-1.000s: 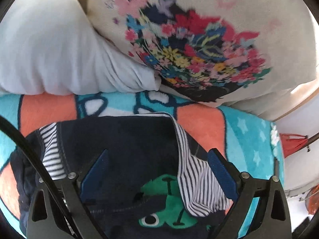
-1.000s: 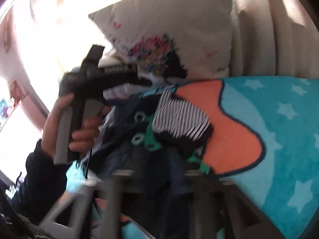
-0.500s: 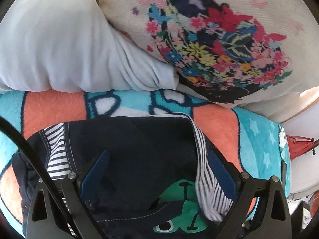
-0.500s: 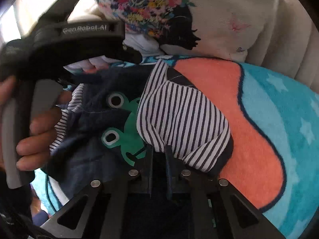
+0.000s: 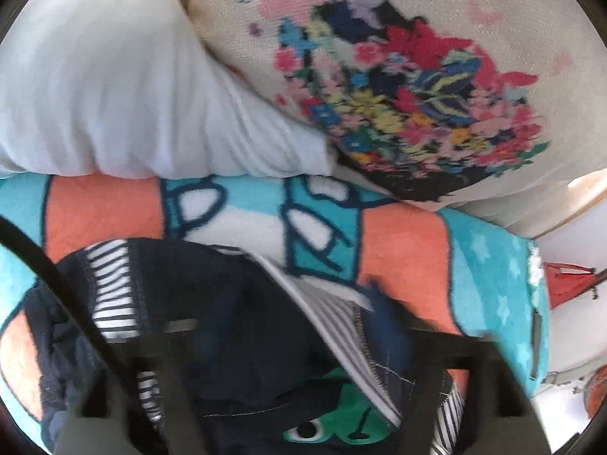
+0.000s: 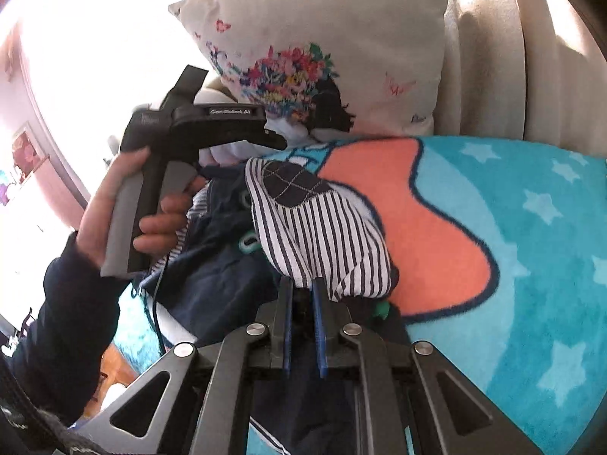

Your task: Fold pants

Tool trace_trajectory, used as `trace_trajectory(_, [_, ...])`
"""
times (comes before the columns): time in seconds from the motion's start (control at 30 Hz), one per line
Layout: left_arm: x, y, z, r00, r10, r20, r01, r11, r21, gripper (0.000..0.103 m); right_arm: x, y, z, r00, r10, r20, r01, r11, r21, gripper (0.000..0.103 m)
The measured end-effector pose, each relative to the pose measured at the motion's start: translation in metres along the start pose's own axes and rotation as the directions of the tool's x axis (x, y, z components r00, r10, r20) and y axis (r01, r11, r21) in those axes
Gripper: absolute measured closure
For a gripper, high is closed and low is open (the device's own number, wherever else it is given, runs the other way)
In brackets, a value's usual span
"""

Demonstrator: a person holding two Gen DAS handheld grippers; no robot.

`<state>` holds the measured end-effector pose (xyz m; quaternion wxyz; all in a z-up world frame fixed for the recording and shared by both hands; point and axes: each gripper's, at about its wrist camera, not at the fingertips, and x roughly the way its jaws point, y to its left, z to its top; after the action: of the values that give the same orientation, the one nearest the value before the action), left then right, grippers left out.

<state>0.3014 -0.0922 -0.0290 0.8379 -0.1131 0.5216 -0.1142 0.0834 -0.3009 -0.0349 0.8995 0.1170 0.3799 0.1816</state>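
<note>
Small navy pants (image 5: 235, 326) with a striped lining and a green frog patch (image 5: 341, 424) lie bunched on a turquoise and orange blanket (image 5: 402, 250). My left gripper (image 5: 299, 341) is blurred, open, its fingers either side of the pants. In the right wrist view the pants (image 6: 212, 265) show a turned-out striped part (image 6: 318, 235). My right gripper (image 6: 301, 292) is shut on the pants at that striped fold. The left gripper's handle (image 6: 170, 159) hovers over the pants' far end.
A white pillow (image 5: 114, 76) and a floral cushion (image 5: 398, 76) lean at the back, the cushion also in the right wrist view (image 6: 322, 57). The blanket (image 6: 512, 246) stretches right. A beige padded headboard (image 6: 531, 57) stands behind. The bed edge drops off right (image 5: 569, 341).
The right gripper, shut on the striped fold, has pulled back and lifted it. The left gripper has drawn back over the pants and is moving, blurred.
</note>
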Motion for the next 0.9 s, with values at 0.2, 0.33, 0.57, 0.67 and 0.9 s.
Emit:
trace_trajectory(0.2, [-0.014,0.014,-0.001,0.999,-0.037,0.035,0.038,0.998,-0.041,0.101,-0.016,-0.001,-0.001,0.999,0.006,0.043,-0.007,1.000,0.001,0.093])
trace_trajectory(0.33, [-0.049,0.021,-0.015,0.992,-0.060,0.115,0.064,0.997,-0.033,0.101,-0.038,0.001,0.002,0.996,0.015,0.092,-0.013,1.000,-0.023,0.093])
trace_trajectory(0.57, [-0.108,0.053,-0.097,0.980,-0.090,0.176,0.103,0.993,-0.064,0.101,-0.039,0.001,-0.036,1.000,0.001,0.010,-0.001,0.998,-0.056,0.093])
trace_trajectory(0.67, [-0.108,0.068,-0.139,0.987,-0.071,0.142,0.082,0.994,-0.070,0.102,-0.037,-0.003,-0.055,0.999,0.023,-0.022,-0.024,0.999,-0.039,0.093])
trace_trajectory(0.9, [-0.080,0.076,-0.174,0.996,-0.045,0.076,0.050,0.997,-0.066,0.102,-0.046,0.003,-0.069,0.999,0.023,-0.049,-0.025,0.999,-0.039,0.089])
